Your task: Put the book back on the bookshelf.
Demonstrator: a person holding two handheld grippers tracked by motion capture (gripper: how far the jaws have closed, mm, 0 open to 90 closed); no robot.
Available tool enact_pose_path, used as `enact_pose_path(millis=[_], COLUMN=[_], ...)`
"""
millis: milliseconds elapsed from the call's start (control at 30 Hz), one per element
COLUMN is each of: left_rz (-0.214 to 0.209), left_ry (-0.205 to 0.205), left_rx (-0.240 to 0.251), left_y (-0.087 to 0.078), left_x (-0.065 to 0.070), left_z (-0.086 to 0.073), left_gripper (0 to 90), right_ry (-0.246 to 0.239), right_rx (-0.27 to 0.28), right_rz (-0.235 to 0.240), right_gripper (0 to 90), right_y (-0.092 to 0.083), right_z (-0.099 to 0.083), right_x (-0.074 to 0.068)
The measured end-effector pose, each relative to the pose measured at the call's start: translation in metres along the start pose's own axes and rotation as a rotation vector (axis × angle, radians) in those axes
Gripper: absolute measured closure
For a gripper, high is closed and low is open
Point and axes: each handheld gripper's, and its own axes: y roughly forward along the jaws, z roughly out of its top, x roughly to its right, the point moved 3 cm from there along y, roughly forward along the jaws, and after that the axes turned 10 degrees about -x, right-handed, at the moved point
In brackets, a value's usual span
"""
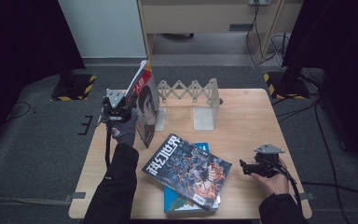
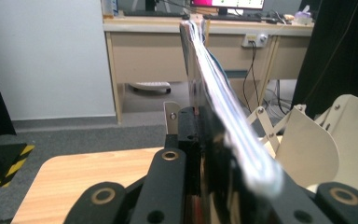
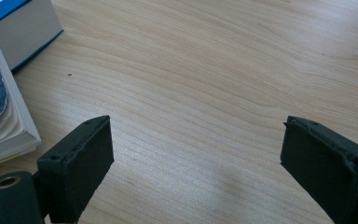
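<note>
A dark-covered magazine (image 1: 187, 171) lies nearest the camera, low in the middle of the high view, flat on the table (image 1: 247, 116) on top of a blue book (image 1: 182, 201). At the left of the frame the left gripper (image 1: 121, 108) holds a red-and-white magazine (image 1: 144, 105) upright, its jaws clamped on the lower edge, just beside the left end of the folding book rack (image 1: 191, 93). In the left gripper view the pages (image 2: 223, 93) rise straight out from between the closed jaws. The step in hand looks like standing this magazine in the rack; the next move calls for easing it rightward against the rack's end plate and letting go without it tipping. At the lower right the right gripper (image 1: 248, 168) rests on the bare table, jaws spread wide, holding nothing.
</note>
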Motion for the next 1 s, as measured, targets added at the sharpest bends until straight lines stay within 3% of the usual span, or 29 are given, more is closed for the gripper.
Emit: enact_pose_path(millis=[233, 333, 367, 400, 433, 500, 800, 1000], left_rz=[-0.082, -0.075, -0.075, -0.082, -0.082, -0.101, -0.121, -0.070], left_ry=[-0.016, 0.011, 0.011, 0.019, 0.019, 0.023, -0.017, -0.044], left_rx=[-0.104, -0.165, -0.165, -0.213, -0.213, -0.261, -0.248, -0.176], left_y=[-0.008, -0.011, -0.011, -0.012, -0.012, -0.013, -0.016, -0.017], left_x=[-0.027, -0.037, -0.037, -0.040, -0.040, -0.042, -0.039, -0.032], left_z=[0.009, 0.018, 0.018, 0.023, 0.023, 0.029, 0.032, 0.036], left_gripper=[83.0, 78.8, 78.6, 78.6, 79.1, 82.5, 86.3, 86.4], right_ry=[-0.003, 0.000, 0.000, -0.003, -0.003, -0.003, 0.001, 0.003], right_rx=[-0.001, 0.000, 0.000, -0.003, -0.002, -0.003, -0.004, -0.003], right_rz=[0.000, -0.001, -0.001, 0.000, 0.000, 0.000, 0.000, 0.001], right_gripper=[9.6, 9.6, 9.6, 9.6, 9.6, 9.6, 9.5, 9.6], right_y=[0.001, 0.001, 0.001, 0.001, 0.001, 0.001, 0.000, 0.000], right_z=[0.000, 0.000, 0.000, 0.000, 0.000, 0.000, 0.000, 0.000], right_x=[0.000, 0.000, 0.000, 0.000, 0.000, 0.000, 0.000, 0.000])
